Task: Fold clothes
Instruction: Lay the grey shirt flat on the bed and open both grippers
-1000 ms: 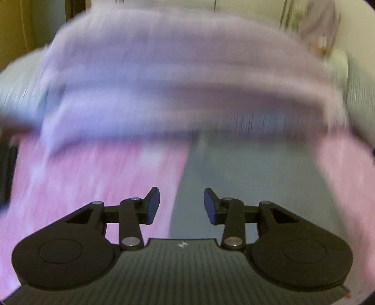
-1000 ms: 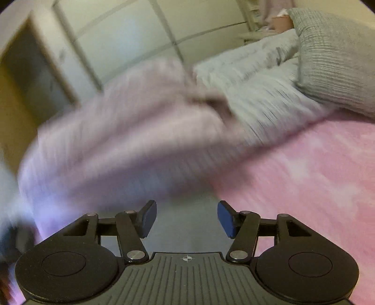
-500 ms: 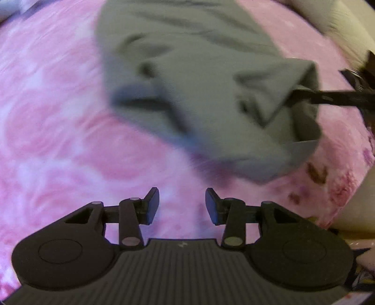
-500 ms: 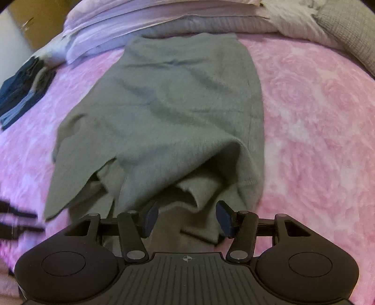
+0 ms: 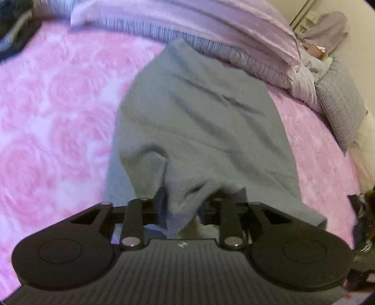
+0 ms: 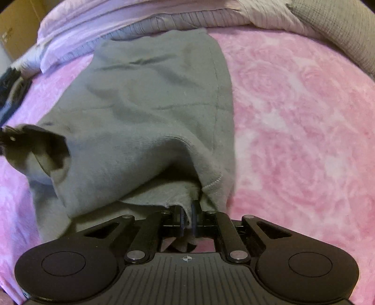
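A grey garment [image 5: 199,112] lies flat along the pink rose-patterned blanket [image 5: 58,105], its far end against the bedding. My left gripper [image 5: 185,201] is at the near hem, fingers apart, with a thick fold of cloth bunched between them. In the right wrist view the same garment [image 6: 152,93] stretches away from me. My right gripper [image 6: 187,215] is shut on the near hem at its right corner. The left gripper's tip [image 6: 5,138] shows at the far left edge, with the hem's other corner raised around it.
A lilac duvet [image 5: 187,16] and striped grey bedding run along the far side. A grey pillow [image 5: 339,101] lies at the right. Dark clothes [image 6: 9,89] sit at the left edge. Pink blanket [image 6: 293,105] spreads to the right of the garment.
Both grippers have come down to the near hem. The right gripper has shut on the cloth. The left gripper has swung round to face along the garment, its fingers slightly narrowed around a fold.
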Motion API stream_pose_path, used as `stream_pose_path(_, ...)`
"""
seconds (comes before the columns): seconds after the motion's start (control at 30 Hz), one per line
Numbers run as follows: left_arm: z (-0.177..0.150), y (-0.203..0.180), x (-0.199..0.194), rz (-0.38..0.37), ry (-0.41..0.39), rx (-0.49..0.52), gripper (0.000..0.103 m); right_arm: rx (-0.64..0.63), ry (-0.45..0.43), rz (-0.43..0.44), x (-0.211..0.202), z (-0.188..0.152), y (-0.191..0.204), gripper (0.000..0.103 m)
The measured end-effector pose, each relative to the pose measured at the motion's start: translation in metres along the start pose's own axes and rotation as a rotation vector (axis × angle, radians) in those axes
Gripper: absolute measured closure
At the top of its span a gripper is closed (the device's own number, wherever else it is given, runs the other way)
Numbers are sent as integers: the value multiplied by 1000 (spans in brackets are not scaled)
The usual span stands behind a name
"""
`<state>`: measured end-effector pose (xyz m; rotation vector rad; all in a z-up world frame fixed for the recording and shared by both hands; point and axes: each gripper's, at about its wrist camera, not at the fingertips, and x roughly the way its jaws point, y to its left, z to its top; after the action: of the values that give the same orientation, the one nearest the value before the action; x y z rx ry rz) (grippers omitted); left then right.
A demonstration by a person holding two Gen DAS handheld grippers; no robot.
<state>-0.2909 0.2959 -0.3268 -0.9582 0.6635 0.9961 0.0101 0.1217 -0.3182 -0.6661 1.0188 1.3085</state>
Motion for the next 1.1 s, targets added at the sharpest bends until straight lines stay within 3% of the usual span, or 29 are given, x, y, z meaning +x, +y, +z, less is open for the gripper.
stream_pose_path(0.07,-8,-6,8,12,44,-24,64,-13,-7,10,0,1,4,100)
stream_pose_path(0.13,-19,-13,16,38,69,-29,62,-36,-11,25,0,3,8,100)
stream_pose_path(0.17,-24,-16,19,57,77,-25,68,-49,-15,26,1,2,8,100)
stream_pose_path(0.2,-30,-19,20,84,85,-15,80,-58,-17,31,1,2,8,100)
stream_pose_path(0.23,-34,-21,19,114,93,-1,99,-72,-26,39,-1,1,7,100)
stream_pose_path(0.3,-38,-17,2,131,81,38,99,-90,-66,43,-11,-1,2,101)
stream_pose_path(0.4,-42,-14,-51,176,68,226,99,-73,-113,58,-50,-13,-12,102)
stream_pose_path(0.5,-59,-4,-109,243,100,427,98,-14,-99,101,-97,-40,-30,102)
stream_pose_path(0.53,-68,3,-123,253,134,473,97,0,-72,107,-109,-54,-33,102)
stream_pose_path(0.63,-96,32,-128,275,272,444,95,12,61,48,-110,-90,-26,100)
stream_pose_path(0.7,-127,54,-106,387,396,504,95,-54,236,-60,-83,-117,-16,99)
stream_pose_path(0.73,-137,64,-97,432,450,503,96,-109,375,-155,-63,-132,-9,98)
stream_pose_path(0.77,-143,71,-94,446,477,484,96,-132,428,-206,-55,-142,-3,98)
stream_pose_path(0.83,-146,71,-104,372,425,453,95,-115,326,-196,-69,-147,9,98)
stream_pose_path(0.9,-145,56,-112,294,346,495,92,-103,176,-140,-89,-144,25,87)
stream_pose_path(0.97,-145,42,-113,235,277,519,61,-122,99,-132,-93,-142,42,46)
stream_pose_path(1.03,-146,36,-110,188,237,472,55,-189,65,-135,-86,-141,60,45)
stream_pose_path(1.1,-150,40,-102,170,215,413,55,-286,79,-209,-70,-145,72,45)
